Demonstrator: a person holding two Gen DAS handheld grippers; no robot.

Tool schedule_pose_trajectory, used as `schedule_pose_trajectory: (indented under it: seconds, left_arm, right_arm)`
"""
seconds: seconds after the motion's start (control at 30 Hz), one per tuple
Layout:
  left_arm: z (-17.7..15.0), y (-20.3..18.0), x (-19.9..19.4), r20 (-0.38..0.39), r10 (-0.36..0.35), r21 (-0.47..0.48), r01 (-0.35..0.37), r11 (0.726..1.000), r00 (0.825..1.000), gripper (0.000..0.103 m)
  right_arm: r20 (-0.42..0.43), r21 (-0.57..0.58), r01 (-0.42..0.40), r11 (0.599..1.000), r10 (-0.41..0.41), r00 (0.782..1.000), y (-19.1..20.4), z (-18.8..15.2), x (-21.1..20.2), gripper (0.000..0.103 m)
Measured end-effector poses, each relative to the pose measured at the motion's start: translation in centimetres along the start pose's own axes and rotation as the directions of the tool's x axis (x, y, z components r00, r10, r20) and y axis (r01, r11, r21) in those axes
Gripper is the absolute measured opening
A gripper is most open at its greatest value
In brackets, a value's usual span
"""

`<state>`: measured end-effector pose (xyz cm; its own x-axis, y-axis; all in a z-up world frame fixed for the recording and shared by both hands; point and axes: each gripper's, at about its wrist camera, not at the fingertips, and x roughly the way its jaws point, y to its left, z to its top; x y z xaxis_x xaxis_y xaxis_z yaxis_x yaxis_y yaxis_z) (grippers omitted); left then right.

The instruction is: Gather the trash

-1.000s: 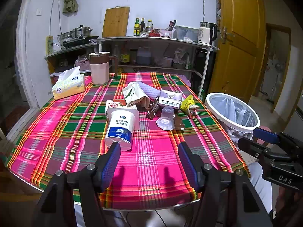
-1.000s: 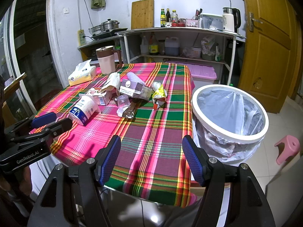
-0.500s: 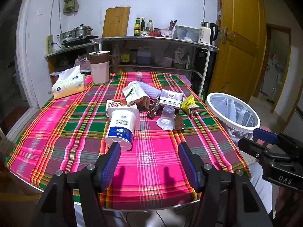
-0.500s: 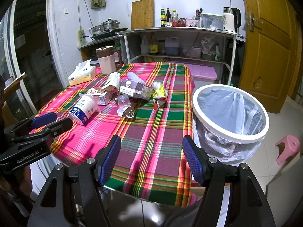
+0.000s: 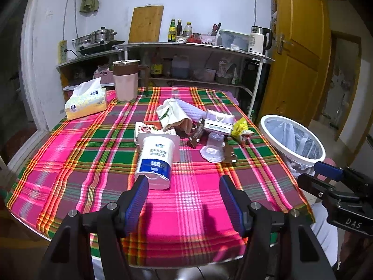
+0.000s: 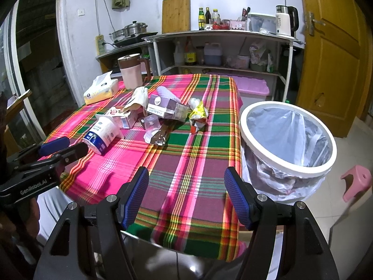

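Trash lies in a heap mid-table on the plaid cloth: a white and blue yogurt tub [image 5: 155,161] [image 6: 102,134] on its side, a pink carton [image 5: 149,128], a clear plastic cup [image 5: 213,147] [image 6: 151,128], a purple box [image 5: 219,123] [image 6: 163,106], a yellow wrapper [image 5: 240,128] [image 6: 198,114] and a brown wrapper [image 6: 160,137]. My left gripper [image 5: 184,200] is open and empty, just short of the tub. My right gripper [image 6: 186,198] is open and empty over the table's near right corner. A white bin [image 6: 289,137] [image 5: 293,140] with a liner stands right of the table.
A tissue box [image 5: 86,100] and a pink jug [image 5: 126,81] stand at the table's far left. Shelves with bottles, pots and a kettle [image 6: 285,21] line the back wall. A pink stool [image 6: 356,184] sits on the floor beyond the bin. A yellow door [image 6: 333,46] is at right.
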<state>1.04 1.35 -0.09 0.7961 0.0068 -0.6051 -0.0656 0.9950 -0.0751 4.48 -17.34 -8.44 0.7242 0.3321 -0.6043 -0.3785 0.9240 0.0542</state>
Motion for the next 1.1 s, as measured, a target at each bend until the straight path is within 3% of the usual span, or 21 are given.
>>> schedule_pose_trajectory:
  seconds: [0.4, 0.7, 0.8, 1.0, 1.1]
  left_arm:
    - [1.6, 2.5, 3.7, -0.017, 0.048, -0.019, -0.048, 0.999, 0.999, 0.063]
    - [2.0, 3.7, 6.8, -0.057, 0.028, -0.034, -0.030, 0.999, 0.998, 0.063]
    - [1.9, 3.9, 7.5, -0.070, 0.025, -0.041, -0.027, 0.999, 0.997, 0.055]
    - [1.6, 3.9, 8.2, -0.078, 0.022, -0.035, -0.025, 0.999, 0.997, 0.049]
    - [1.6, 4.0, 8.2, -0.078, 0.022, -0.034, -0.024, 0.999, 0.997, 0.049]
  right_arm:
    - [-0.020, -0.008, -0.070, 0.997, 0.070, 0.997, 0.9, 1.8, 3.5, 0.068]
    - [-0.066, -0.025, -0.094, 0.995, 0.092, 0.994, 2.1, 3.3, 7.3, 0.068]
    - [-0.083, -0.020, -0.094, 0.995, 0.092, 0.992, 2.3, 3.8, 8.6, 0.067]
    - [-0.132, 0.020, -0.110, 0.994, 0.112, 0.985, 2.1, 4.9, 11.7, 0.047]
    - [-0.156, 0.027, -0.125, 0.992, 0.127, 0.980, 2.2, 5.1, 12.8, 0.045]
